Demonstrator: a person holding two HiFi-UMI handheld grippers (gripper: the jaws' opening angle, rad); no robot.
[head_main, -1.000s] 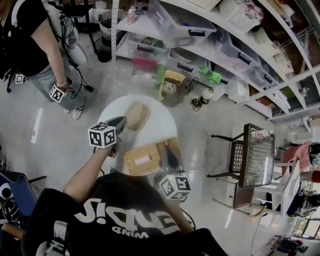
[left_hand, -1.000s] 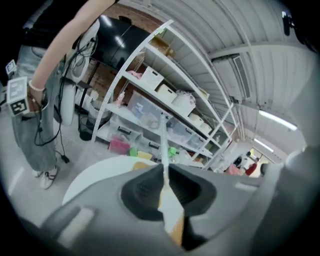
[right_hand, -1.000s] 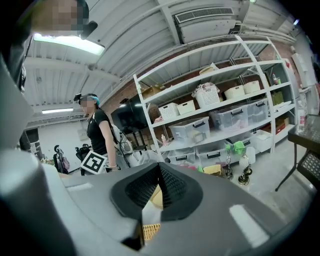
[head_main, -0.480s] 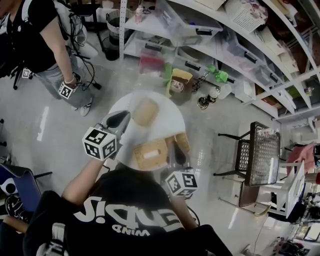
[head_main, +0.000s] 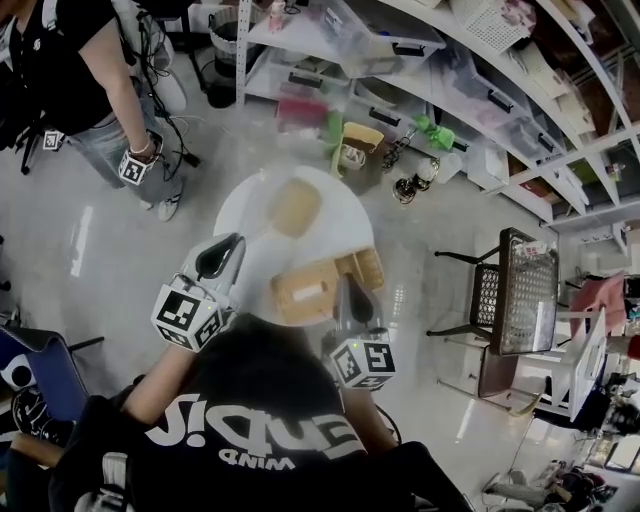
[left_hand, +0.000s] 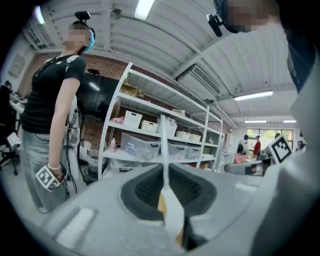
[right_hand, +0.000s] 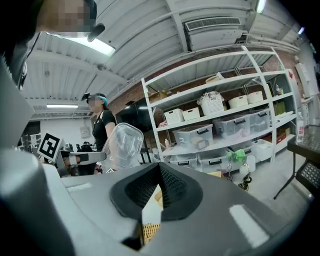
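A round white table (head_main: 252, 210) carries a tan oval object (head_main: 296, 206) and two woven baskets, a larger one (head_main: 305, 292) and a smaller one (head_main: 365, 268). My left gripper (head_main: 220, 258) hangs over the table's left edge, shut on a clear plastic lid. In the left gripper view the lid (left_hand: 162, 145) shows only as a thin upright edge between the jaws of the left gripper (left_hand: 163, 167). The right gripper view shows that lid (right_hand: 120, 145) broadside at its left. My right gripper (head_main: 350, 298) (right_hand: 160, 166) is over the larger basket, its jaws together with nothing seen between them.
White shelving (head_main: 470, 90) with clear storage bins runs along the back and right. Another person (head_main: 70, 90) stands at the left with a marker cube (head_main: 131, 168) at the wrist. A black wire chair (head_main: 505, 315) stands to the right. Green and yellow items (head_main: 352, 150) lie on the floor behind the table.
My left gripper has drawn back toward me and tilted up, carrying the clear lid off the table; it now appears in the right gripper view. The right gripper has hardly moved.
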